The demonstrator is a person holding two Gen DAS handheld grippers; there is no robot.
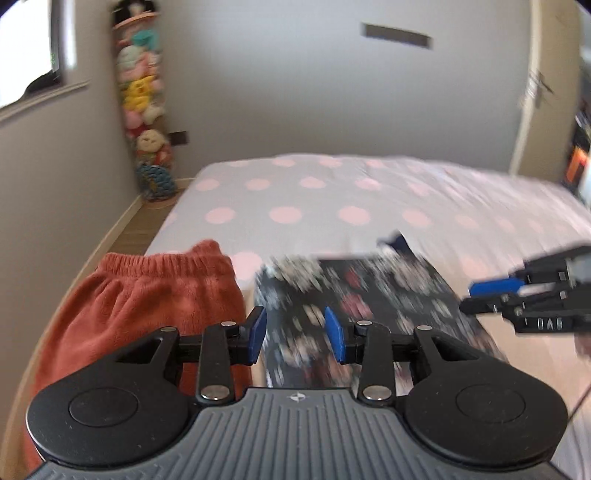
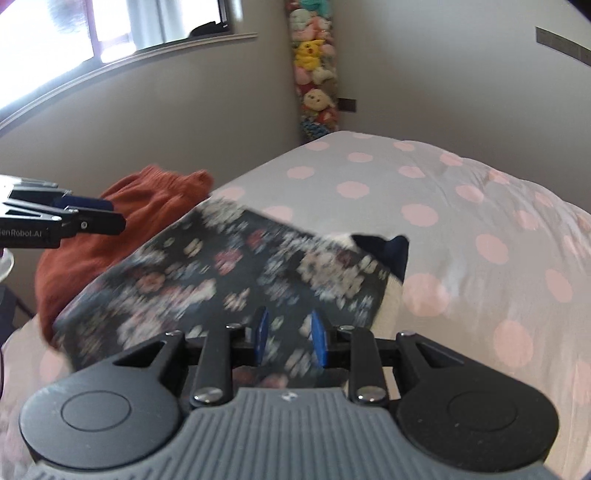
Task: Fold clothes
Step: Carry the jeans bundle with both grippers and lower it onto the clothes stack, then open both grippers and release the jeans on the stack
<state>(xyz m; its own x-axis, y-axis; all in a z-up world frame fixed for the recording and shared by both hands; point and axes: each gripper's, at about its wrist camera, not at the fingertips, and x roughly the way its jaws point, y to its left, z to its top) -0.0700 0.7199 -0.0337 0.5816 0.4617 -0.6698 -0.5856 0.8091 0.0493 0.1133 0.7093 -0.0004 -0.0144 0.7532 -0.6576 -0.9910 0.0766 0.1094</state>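
A dark floral garment [image 1: 369,295] lies folded flat on the polka-dot bed [image 1: 332,192], blurred by motion. A rust-orange fleece garment [image 1: 147,302] with an elastic waistband lies to its left. My left gripper [image 1: 295,334] hovers over the floral garment's near left part, its blue pads apart with nothing pinched. My right gripper [image 1: 471,295] comes in from the right at the garment's right edge. In the right wrist view my right gripper [image 2: 290,336] stands open over the floral garment [image 2: 221,266], and the left gripper [image 2: 110,214] hangs above the orange garment [image 2: 147,206].
The bed [image 2: 480,206] stretches away to the far wall. A tall column of stuffed toys [image 1: 142,99] fills the corner. A strip of wooden floor [image 1: 136,229] runs along the bed's left side under a window [image 2: 74,29]. A pale door [image 1: 535,92] stands at the right.
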